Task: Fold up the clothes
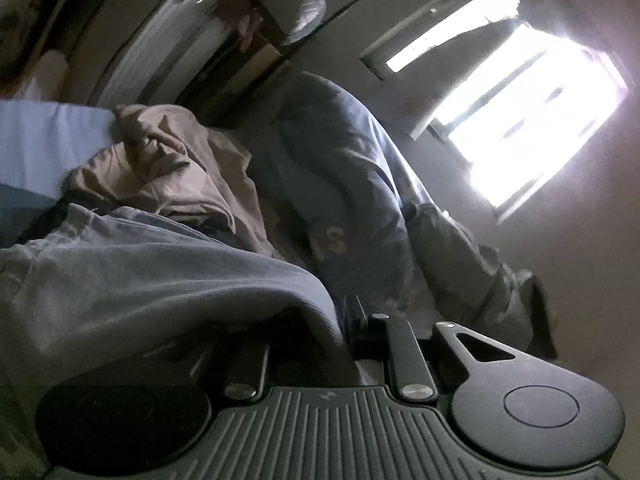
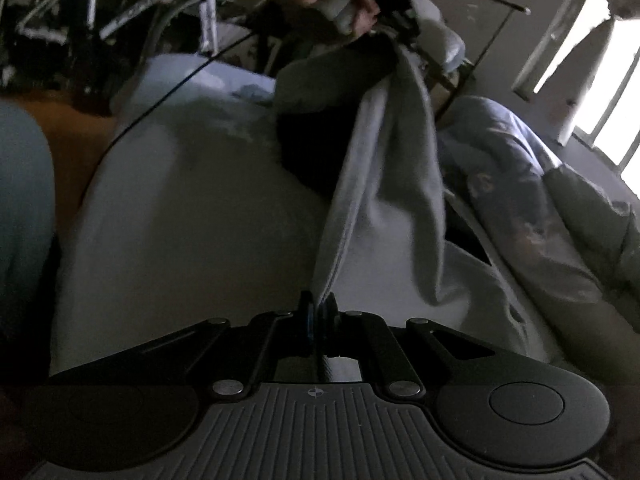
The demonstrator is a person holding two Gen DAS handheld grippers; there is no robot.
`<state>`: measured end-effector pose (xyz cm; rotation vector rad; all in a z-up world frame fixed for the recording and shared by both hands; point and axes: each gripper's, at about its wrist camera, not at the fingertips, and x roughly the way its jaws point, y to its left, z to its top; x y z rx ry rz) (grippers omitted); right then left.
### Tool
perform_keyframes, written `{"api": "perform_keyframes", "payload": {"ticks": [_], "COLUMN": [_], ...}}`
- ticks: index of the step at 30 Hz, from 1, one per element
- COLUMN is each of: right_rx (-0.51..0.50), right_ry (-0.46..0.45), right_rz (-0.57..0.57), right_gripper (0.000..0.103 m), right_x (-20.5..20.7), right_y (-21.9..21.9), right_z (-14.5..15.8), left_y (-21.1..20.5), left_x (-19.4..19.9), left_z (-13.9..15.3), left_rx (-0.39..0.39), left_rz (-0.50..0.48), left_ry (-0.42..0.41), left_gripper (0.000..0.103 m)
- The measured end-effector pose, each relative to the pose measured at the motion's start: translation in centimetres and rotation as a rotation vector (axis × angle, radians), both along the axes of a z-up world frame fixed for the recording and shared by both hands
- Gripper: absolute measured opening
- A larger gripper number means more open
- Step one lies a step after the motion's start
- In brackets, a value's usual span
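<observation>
Right tongs (image 2: 319,312) clamped on limp grey garment (image 2: 384,184) edge; left tongs (image 1: 352,320) cloth-covered, grip unclear; best pinched at corners.

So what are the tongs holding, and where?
Both hold the grey garment: the right tongs pinch its lower edge, and the left tongs seem to grip its top end.

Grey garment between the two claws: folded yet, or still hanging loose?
Not folded. The grey garment hangs stretched in loose drapes from the left claw above to the right claw, which pinches its lower edge.
</observation>
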<state>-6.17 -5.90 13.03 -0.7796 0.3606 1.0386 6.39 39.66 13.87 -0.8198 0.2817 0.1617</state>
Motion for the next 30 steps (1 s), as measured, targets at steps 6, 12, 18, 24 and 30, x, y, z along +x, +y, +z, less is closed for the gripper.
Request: {"api": "perform_keyframes", "payload": {"ticks": [6,12,18,24,30], "right_rx": [0.123,0.283,0.364,0.417,0.452], "right_ry": [0.128,0.257,0.289,0.342,0.359], "right_rz": [-0.077,-0.183,-0.242,-0.253,-0.279], "right_gripper": [0.005,0.005,0.005,0.005,0.005], "right_x": [1.8,3.9,5.1,5.1,4.9], "right_y": [-1.9,-4.9,-7.2,-9.2,-12.8], "right_z": [2.1,5.9,8.3,9.5,11.5], "left_y": [0.5,-0.9,-6.4,-9.5,-5.0], "left_x": [-4.4,-11.4,-14.0,-10.6,-11.6], "left_z": [-1.7,-3.5,-5.7,-8.6,-11.7], "left_rx": [0.021,0.03,-0.12,-0.183,-0.364], "left_rz": [-0.037,-0.112,-0.233,-0.228,0.03], "left_ry": [0.025,0.022,0.064,0.107,-0.002], "left_gripper": [0.081,0.103,0.103,0.103,0.103]}}
